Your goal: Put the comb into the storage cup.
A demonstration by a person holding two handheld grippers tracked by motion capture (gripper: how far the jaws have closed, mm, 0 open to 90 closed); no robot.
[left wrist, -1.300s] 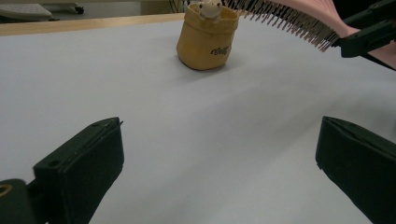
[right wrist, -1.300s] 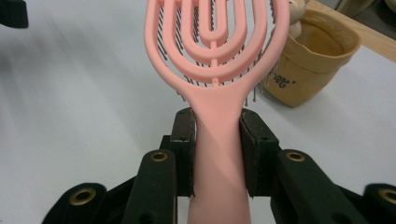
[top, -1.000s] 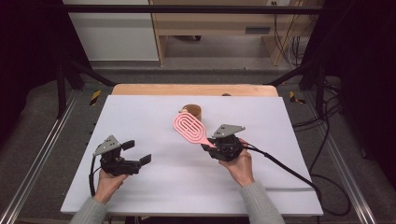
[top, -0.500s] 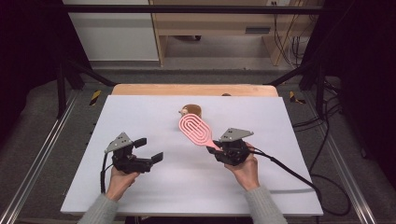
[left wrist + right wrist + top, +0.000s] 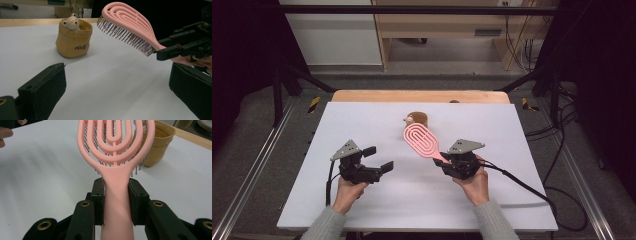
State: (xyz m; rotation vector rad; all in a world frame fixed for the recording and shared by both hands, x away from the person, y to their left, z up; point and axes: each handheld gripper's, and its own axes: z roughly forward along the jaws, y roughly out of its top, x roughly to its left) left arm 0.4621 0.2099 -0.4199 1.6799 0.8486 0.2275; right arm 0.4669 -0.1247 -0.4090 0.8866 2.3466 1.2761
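Observation:
A pink vented hairbrush (image 5: 421,140) (image 5: 130,27) (image 5: 115,152) hangs above the white table, bristles down, its head aimed at the far side. My right gripper (image 5: 443,164) (image 5: 117,200) is shut on the brush's handle, one pad pressing each side. A small tan cup (image 5: 417,119) (image 5: 73,38) (image 5: 156,145) with a bear figure at its rim stands just beyond the brush head. My left gripper (image 5: 378,159) (image 5: 117,97) is at the table's left, open, nothing between its wide-apart jaws, pointing right toward the brush.
The white tabletop (image 5: 362,125) lies on a wooden board (image 5: 377,96) that shows along its far edge. A black cable (image 5: 517,182) trails from the right gripper off to the right. Metal frame rails (image 5: 252,175) run along both sides.
My left gripper has shifted rightward toward the table's middle. The right gripper with the brush has drifted slightly to the right.

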